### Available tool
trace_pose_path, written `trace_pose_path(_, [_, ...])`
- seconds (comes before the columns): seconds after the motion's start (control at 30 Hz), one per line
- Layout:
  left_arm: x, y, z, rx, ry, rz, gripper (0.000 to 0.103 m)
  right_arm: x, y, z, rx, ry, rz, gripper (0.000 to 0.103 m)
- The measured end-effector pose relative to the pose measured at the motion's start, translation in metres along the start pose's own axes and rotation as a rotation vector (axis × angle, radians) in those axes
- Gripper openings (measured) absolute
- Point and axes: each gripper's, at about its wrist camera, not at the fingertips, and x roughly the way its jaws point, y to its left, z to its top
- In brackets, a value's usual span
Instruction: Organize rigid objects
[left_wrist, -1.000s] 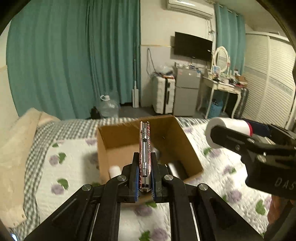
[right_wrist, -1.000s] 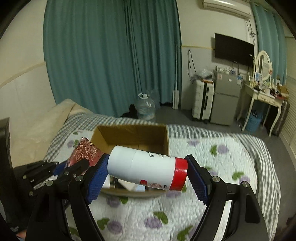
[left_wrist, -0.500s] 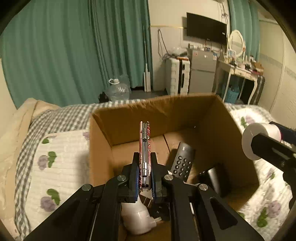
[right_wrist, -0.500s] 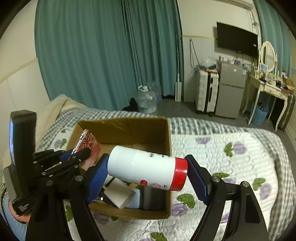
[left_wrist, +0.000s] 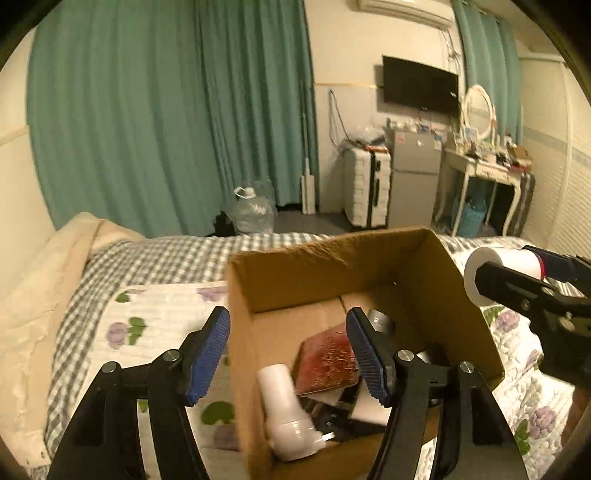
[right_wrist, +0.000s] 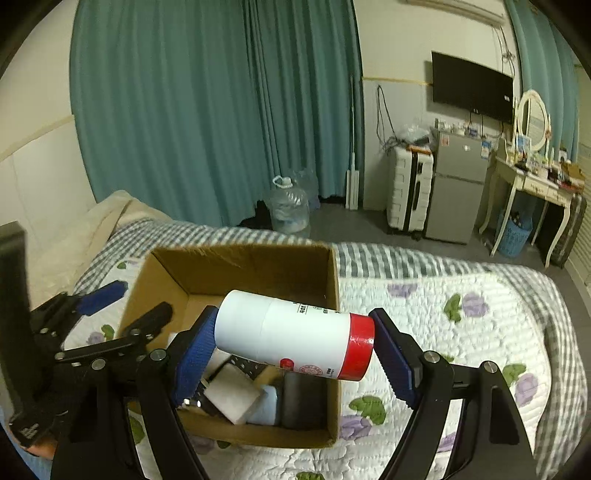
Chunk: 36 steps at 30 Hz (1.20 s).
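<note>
Black jaws, ribbed blue pads (left_wrist: 208, 354)

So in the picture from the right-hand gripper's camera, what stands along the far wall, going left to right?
Teal curtain → water jug → white suitcase → small grey fridge → white dressing table with its oval mirror.

Cardboard box (right_wrist: 334, 295): open top unobstructed; floor crowded by red case (left_wrist: 327, 363), white bottle (left_wrist: 284, 410); bare floor near far wall.
</note>
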Motion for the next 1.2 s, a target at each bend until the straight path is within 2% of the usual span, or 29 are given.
trace_pose_path(0.1, [-0.004, 0.011, 0.000, -0.018, 0.002, 0.022, 0.068, 0.012, 0.006, 0.001, -0.011, 0.003, 0.011, 0.081])
trace_pose_path(0.3, [0.004, 0.016, -0.008, -0.011, 0.007, 0.052, 0.069, 0.055, 0.014, -0.016, -0.028, 0.077, -0.002, 0.082])
trace_pose_path(0.43, [0.007, 0.014, -0.014, -0.007, 0.013, 0.065, 0.069, 0.055, 0.012, -0.019, -0.023, 0.052, -0.001, 0.088])
trace_pose_path(0.53, [-0.001, 0.014, -0.010, -0.016, 0.001, 0.075, 0.069, 0.041, 0.008, -0.013, -0.010, 0.035, -0.014, 0.089])
trace_pose_path(0.7, [-0.052, 0.012, 0.007, -0.020, -0.071, 0.047, 0.069, -0.014, 0.009, 0.003, -0.019, -0.031, -0.072, 0.093])
trace_pose_path(0.77, [-0.080, 0.008, 0.016, -0.006, -0.114, 0.048, 0.069, -0.048, 0.011, 0.012, -0.013, -0.074, -0.085, 0.095])
trace_pose_path(0.9, [-0.131, 0.007, 0.025, -0.017, -0.184, 0.044, 0.075, -0.109, 0.021, 0.021, -0.053, -0.139, -0.130, 0.101])
trace_pose_path(1.03, [-0.173, 0.004, 0.028, -0.007, -0.229, 0.040, 0.077, -0.161, 0.023, 0.020, -0.055, -0.186, -0.146, 0.103])
trace_pose_path(1.13, [-0.196, -0.001, 0.024, 0.020, -0.262, 0.040, 0.078, -0.183, 0.024, 0.015, -0.051, -0.189, -0.153, 0.103])
trace_pose_path(1.2, [-0.208, -0.004, 0.017, 0.046, -0.279, 0.067, 0.078, -0.196, 0.026, 0.009, -0.050, -0.202, -0.160, 0.103])
